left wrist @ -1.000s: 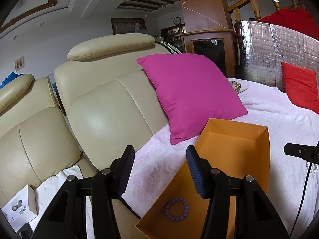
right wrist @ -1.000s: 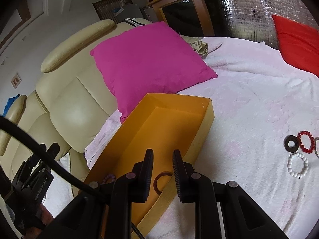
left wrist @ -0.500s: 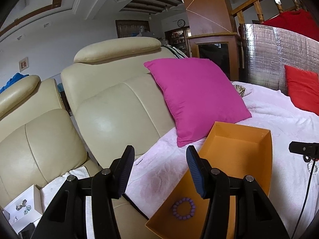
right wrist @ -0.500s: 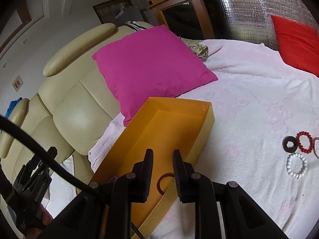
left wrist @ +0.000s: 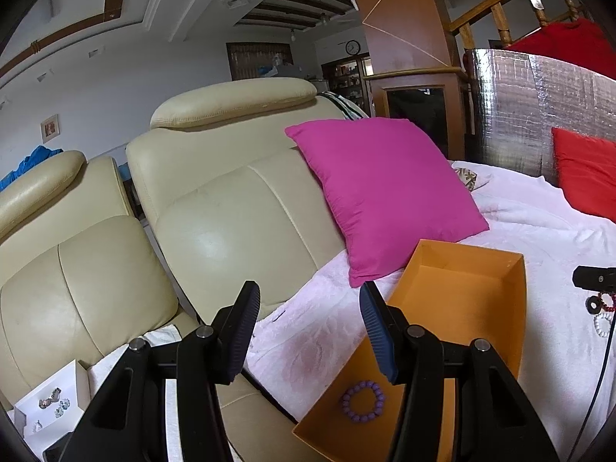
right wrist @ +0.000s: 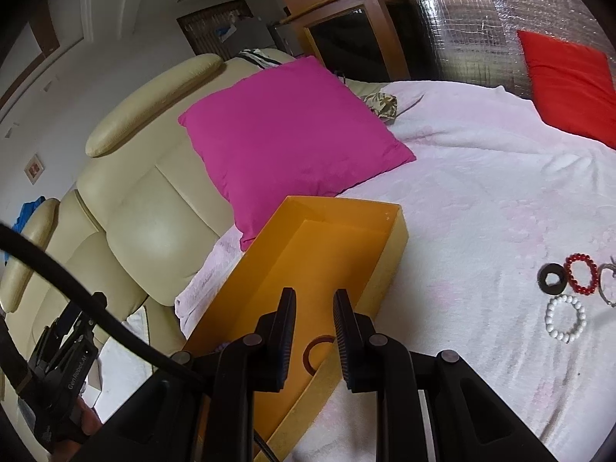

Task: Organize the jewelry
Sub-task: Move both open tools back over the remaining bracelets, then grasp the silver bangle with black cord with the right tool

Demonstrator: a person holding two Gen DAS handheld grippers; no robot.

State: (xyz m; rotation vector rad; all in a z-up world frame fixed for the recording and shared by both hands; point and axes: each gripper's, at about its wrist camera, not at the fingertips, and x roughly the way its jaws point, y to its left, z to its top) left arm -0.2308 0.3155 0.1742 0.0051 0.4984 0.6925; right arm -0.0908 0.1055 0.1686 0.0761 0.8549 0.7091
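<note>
- While both hands hover over the pink blanket (right wrist: 481, 200), the orange box (right wrist: 327, 246) sits near the cream sofa's (left wrist: 215, 208) seat edge, its far end just beside the magenta cushion (right wrist: 292, 131).
- Left gripper (left wrist: 308, 327) hangs at the box's left side, jaws roughly half open with nothing between them.
- Right gripper (right wrist: 313, 331) sits above the near end of the box, jaws a narrow gap apart and empty.
- A purple bead bracelet (left wrist: 362, 401) lies on the box floor at the near end; a brown bangle (right wrist: 317, 354) lies there too, showing between the right gripper's fingers.
- Out on the blanket to the right, well apart from the box, lie a red bead bracelet (right wrist: 581, 272), a dark ring (right wrist: 551, 278) touching it, and a white bead bracelet (right wrist: 565, 318) just nearer.
- A red cushion (right wrist: 569, 81) leans at the far right.
</note>
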